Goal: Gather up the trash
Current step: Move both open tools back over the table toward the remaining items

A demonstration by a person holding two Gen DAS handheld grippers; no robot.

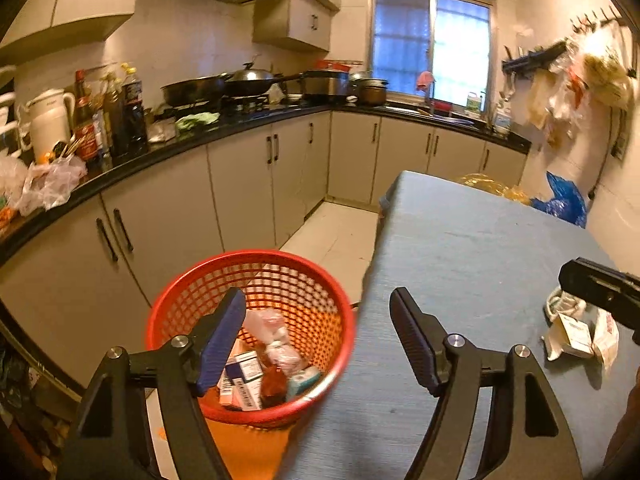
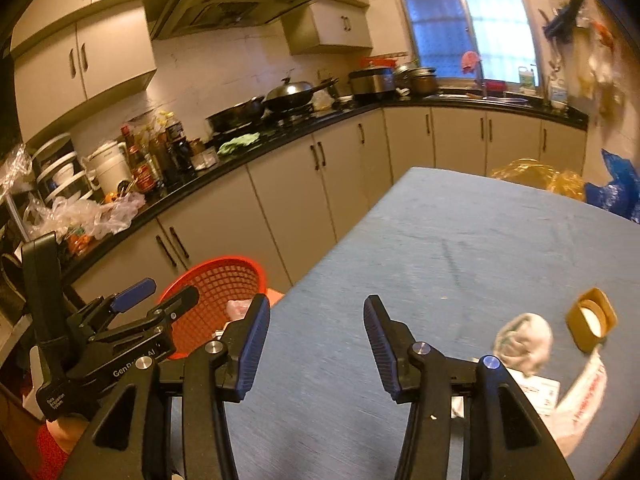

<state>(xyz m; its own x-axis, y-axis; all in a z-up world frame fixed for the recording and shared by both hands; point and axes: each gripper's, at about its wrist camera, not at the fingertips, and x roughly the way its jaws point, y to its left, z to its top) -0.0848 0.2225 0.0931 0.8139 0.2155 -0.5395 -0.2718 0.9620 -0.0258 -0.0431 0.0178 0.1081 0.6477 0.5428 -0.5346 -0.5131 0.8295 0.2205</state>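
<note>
A red mesh basket (image 1: 248,258) stands on the floor at the left edge of the blue-clothed table (image 1: 460,248). It holds small cartons (image 1: 244,376) and crumpled plastic wrappers (image 1: 272,332). My left gripper (image 1: 316,300) hangs open and empty above the basket's right rim and the table edge. My right gripper (image 2: 316,304) is open over the table with nothing between its fingers. To its right lie a crumpled tissue (image 2: 524,340), a brown ring-shaped piece (image 2: 592,320) and a white printed packet (image 2: 584,396). The basket (image 2: 216,280) sits left of it.
A black counter (image 1: 160,152) with bottles, pans and plastic bags runs along the left and far walls above pale cabinets (image 1: 248,184). A yellow bag (image 2: 532,176) and a blue bag (image 2: 616,192) lie past the table's far right corner.
</note>
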